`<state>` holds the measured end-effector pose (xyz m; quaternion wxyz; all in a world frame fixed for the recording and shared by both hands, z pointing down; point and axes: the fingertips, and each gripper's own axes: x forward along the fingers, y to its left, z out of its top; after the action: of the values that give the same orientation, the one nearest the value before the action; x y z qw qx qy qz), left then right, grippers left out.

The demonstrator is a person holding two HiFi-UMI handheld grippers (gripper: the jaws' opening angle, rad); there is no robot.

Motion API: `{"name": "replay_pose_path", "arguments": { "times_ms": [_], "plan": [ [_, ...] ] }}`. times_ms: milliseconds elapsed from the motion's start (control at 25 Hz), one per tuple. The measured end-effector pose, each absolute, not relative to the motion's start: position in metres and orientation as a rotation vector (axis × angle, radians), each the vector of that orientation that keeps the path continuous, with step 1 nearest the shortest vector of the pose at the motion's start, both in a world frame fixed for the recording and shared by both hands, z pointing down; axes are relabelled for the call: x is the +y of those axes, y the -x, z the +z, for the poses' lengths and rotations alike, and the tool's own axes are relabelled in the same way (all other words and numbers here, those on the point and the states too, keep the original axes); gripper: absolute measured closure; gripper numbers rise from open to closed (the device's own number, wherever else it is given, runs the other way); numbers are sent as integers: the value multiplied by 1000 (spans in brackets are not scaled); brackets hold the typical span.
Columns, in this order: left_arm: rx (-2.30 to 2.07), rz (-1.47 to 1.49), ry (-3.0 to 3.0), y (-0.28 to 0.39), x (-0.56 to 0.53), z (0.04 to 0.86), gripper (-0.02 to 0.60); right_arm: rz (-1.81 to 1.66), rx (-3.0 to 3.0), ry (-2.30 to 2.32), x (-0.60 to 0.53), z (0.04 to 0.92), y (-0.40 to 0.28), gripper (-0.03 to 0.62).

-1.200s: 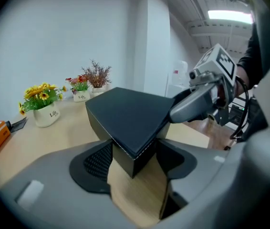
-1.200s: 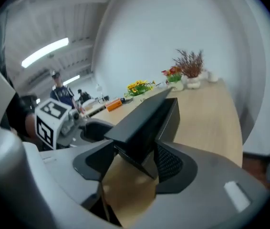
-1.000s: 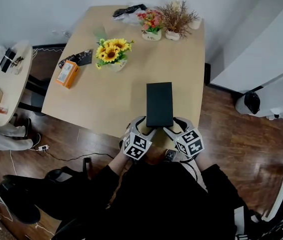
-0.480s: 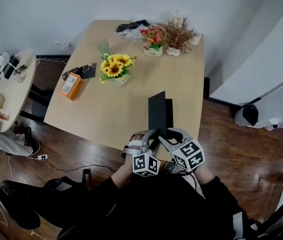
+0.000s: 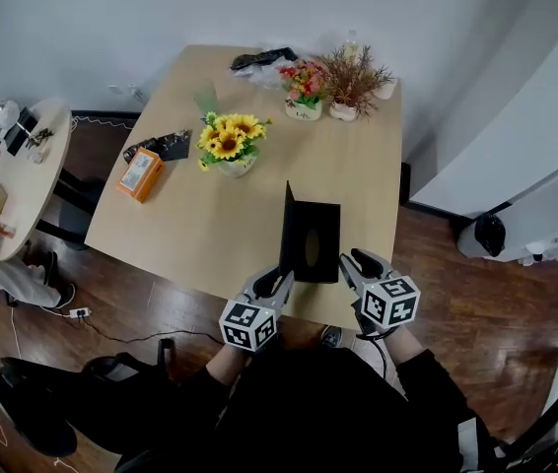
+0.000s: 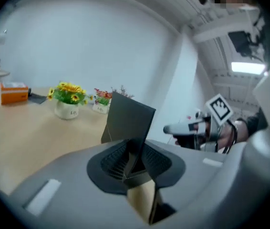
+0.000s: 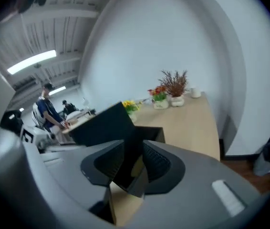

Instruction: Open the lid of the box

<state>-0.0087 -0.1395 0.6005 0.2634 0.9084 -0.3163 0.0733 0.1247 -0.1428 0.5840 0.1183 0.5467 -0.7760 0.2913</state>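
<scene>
- Box (image 5: 316, 246) sits at the near edge of the table (image 5: 190, 215), between the two grippers.
- Lid (image 5: 286, 227) stands roughly upright along the box's left side. The interior is exposed and a pale lining shows.
- Left gripper (image 6: 134, 162): jaws closing, narrow, pads pinching the lid's thin lower edge.
- Right gripper (image 7: 134, 168): jaws closing, moderately apart, clamped on the box's near right wall, apparently steadying it.
- Judgement: opening is largely done. What may be left is swinging the lid fully back or releasing it. Cannot tell whether the lid is hinged or would stand unaided.
</scene>
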Motion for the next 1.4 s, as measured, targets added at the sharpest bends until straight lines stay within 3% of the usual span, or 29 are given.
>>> {"name": "replay_pose_path", "arguments": {
  "times_ms": [80,200,320,600,800,880,1160,1400],
  "plan": [
    [-893,126,-2309,27,-147,611,546,863,-2153,-1564,-144,621,-128,448],
    [-910,64,-2092,53,-152,638,532,941,-2093,-1506,-142,651,-117,444],
    [-880,23,-1990,64,-150,651,509,938,-2056,-1468,-138,663,-111,518],
    [-920,-122,-1654,106,-134,671,488,1014,-2117,-1462,-143,664,-110,533],
    [-1062,-38,-1814,142,-124,645,488,734,-2113,-1444,-137,653,-113,532],
    [-1117,35,-1994,138,-132,616,488,592,-2134,-1496,-137,628,-116,572],
    [-1084,184,-2551,64,-150,508,490,453,-2330,-1696,-129,521,-133,576],
    [-1014,356,-2856,22,-132,479,492,298,-2447,-1844,-111,451,-145,581]
  ]
}}
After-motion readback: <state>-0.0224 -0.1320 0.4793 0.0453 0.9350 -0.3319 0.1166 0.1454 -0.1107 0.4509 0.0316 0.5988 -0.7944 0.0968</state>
